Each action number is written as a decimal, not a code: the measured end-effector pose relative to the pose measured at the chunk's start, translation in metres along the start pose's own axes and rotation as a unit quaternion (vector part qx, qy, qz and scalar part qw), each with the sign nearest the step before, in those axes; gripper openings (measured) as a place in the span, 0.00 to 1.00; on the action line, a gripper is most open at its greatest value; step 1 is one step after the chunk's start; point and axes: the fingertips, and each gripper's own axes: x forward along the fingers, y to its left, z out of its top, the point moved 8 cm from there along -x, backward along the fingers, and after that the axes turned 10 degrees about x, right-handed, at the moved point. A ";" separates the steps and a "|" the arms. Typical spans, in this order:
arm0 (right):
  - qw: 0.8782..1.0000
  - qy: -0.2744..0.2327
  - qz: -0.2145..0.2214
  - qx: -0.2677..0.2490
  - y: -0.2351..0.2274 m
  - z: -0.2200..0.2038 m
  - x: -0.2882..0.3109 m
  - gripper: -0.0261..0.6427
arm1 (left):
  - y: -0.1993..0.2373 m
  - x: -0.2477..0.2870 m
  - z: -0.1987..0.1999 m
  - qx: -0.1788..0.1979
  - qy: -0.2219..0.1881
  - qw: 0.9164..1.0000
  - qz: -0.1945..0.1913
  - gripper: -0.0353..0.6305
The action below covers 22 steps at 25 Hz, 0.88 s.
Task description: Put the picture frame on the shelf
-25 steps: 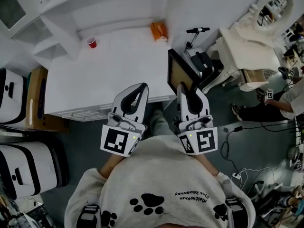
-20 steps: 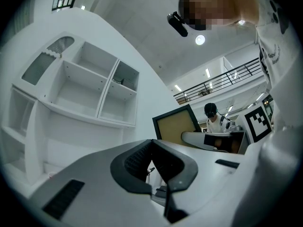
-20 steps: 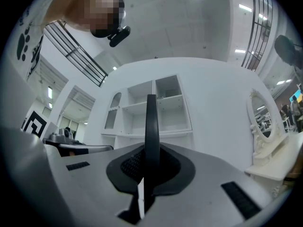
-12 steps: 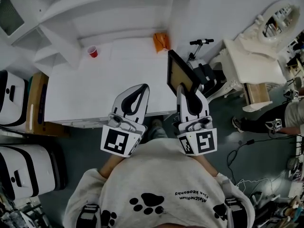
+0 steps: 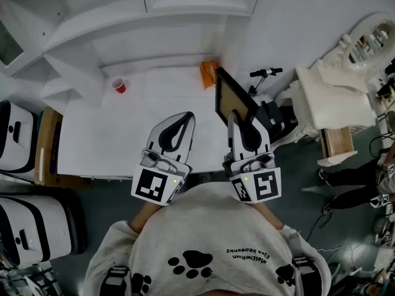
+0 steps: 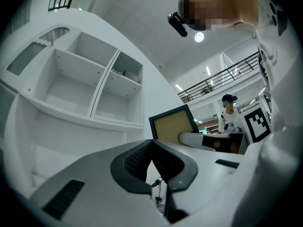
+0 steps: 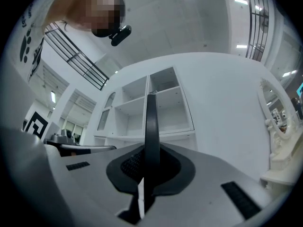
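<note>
- The person has stepped nearer; the shelf (image 5: 185, 8) now shows above the picture frame (image 5: 232, 97).
- The right gripper (image 5: 234, 116) clamps its edge; the left gripper (image 5: 187, 117) is closed, empty.
- Keep it upright going in.

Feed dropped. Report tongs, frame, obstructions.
Right tongs shut on picture frame, held upright. Left tongs shut, empty. Nothing seen between frame and shelf.

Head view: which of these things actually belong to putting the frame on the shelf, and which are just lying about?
Part of the job:
- black-edged picture frame with tan panel, clamped in the right gripper
- white shelf unit with open compartments
- left gripper, shut and empty

Just lying about:
- small red plastic cup on the white table
- orange crumpled packet
- ornate white mirror stand
</note>
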 end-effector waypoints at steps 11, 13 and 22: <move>0.999 0.003 0.043 0.013 -0.053 0.001 0.059 0.10 | 0.022 0.067 -0.008 0.004 -0.004 1.000 0.028 0.08; 0.999 0.006 0.049 0.015 -0.059 0.002 0.067 0.10 | 0.024 0.075 -0.008 0.006 -0.005 1.000 0.029 0.08; 0.998 0.006 0.052 0.017 -0.066 0.009 0.090 0.10 | 0.045 0.097 -0.001 0.011 -0.003 1.000 0.018 0.08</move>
